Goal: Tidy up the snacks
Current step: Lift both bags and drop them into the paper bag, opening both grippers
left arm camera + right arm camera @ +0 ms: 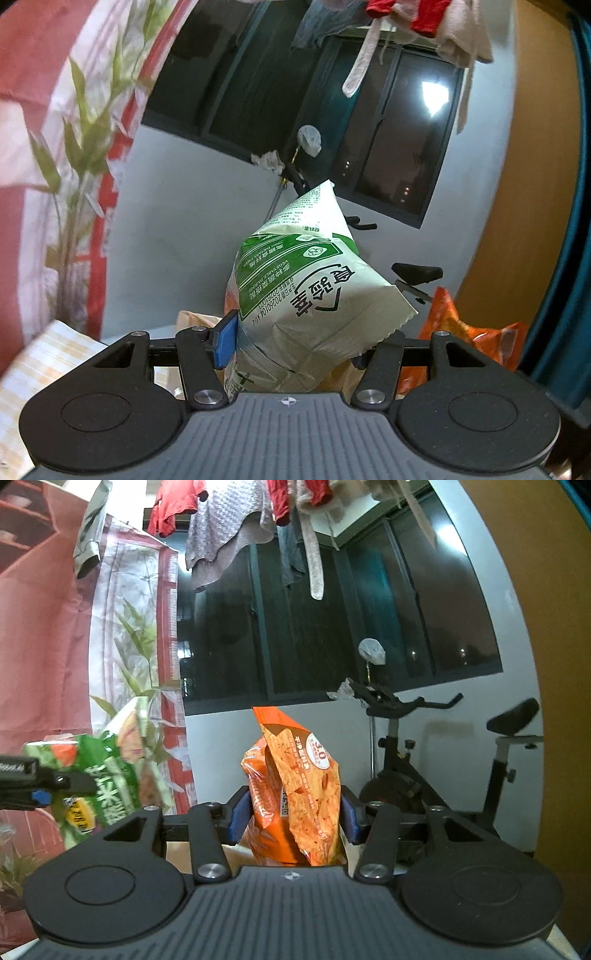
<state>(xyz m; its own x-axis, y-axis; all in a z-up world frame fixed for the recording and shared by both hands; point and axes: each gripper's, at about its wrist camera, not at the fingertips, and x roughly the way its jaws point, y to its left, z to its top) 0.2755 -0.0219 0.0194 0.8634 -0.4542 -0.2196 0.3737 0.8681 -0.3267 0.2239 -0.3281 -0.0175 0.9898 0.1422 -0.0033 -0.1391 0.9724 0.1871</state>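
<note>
My left gripper (pixel 295 343) is shut on a white and green snack bag (pixel 306 295), held upright in the air. My right gripper (pixel 293 818) is shut on an orange snack bag (pixel 295 794), also held up. In the right wrist view, the left gripper (pixel 37 775) shows at the far left with the green bag (pixel 110 775) in it. In the left wrist view, the orange bag (pixel 472 332) shows low at the right, behind my finger.
An exercise bike (pixel 443 760) stands by the wall under a dark window (pixel 332 627). Laundry (pixel 240 524) hangs overhead. A red and white floral cloth (pixel 55 147) hangs at the left. A wooden panel (pixel 524 184) is at the right.
</note>
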